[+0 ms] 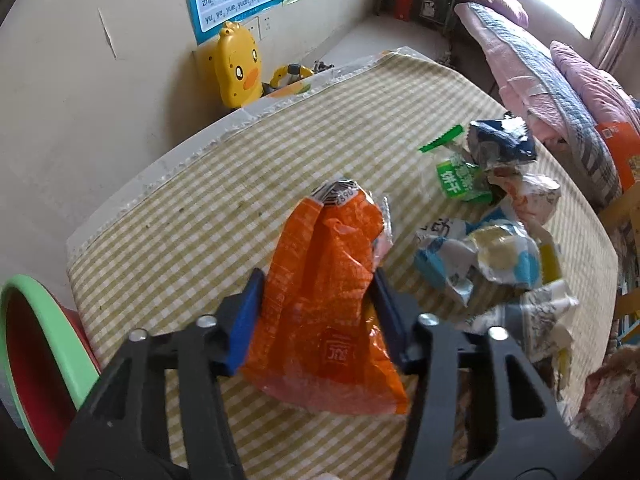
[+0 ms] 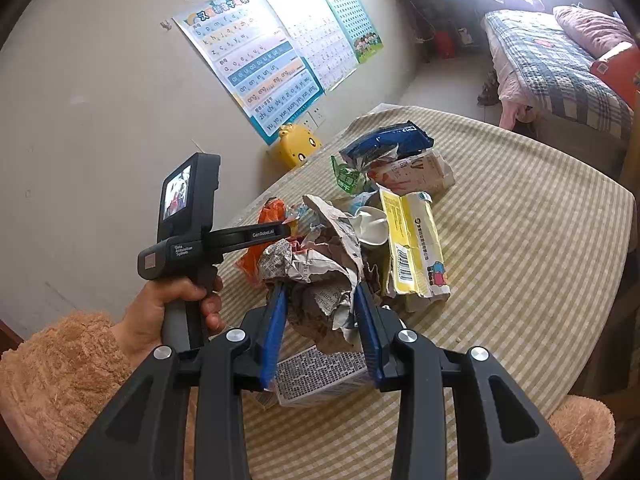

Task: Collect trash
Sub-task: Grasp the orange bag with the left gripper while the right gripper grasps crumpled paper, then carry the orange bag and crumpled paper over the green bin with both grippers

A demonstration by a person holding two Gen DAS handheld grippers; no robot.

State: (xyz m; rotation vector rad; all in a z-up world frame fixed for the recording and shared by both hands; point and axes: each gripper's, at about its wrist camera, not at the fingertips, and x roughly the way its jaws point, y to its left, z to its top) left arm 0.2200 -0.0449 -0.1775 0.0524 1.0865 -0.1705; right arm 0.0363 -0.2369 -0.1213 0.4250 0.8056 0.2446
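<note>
Left wrist view: left tool (image 1: 316, 300) is gripping a crinkled orange plastic wrapper (image 1: 324, 300); right tool (image 2: 322, 304) is clamping crumpled grey printed paper (image 2: 320, 276) above the yellow-checked worktop (image 2: 520, 240).

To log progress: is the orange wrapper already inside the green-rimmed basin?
No, the orange wrapper is gripped by the left gripper over the table, while the basin sits apart at the left edge.

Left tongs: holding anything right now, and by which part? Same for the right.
Left tongs grip the orange wrapper across its middle. Right tongs clamp the crumpled printed paper at its lower part, near the pile.
</note>
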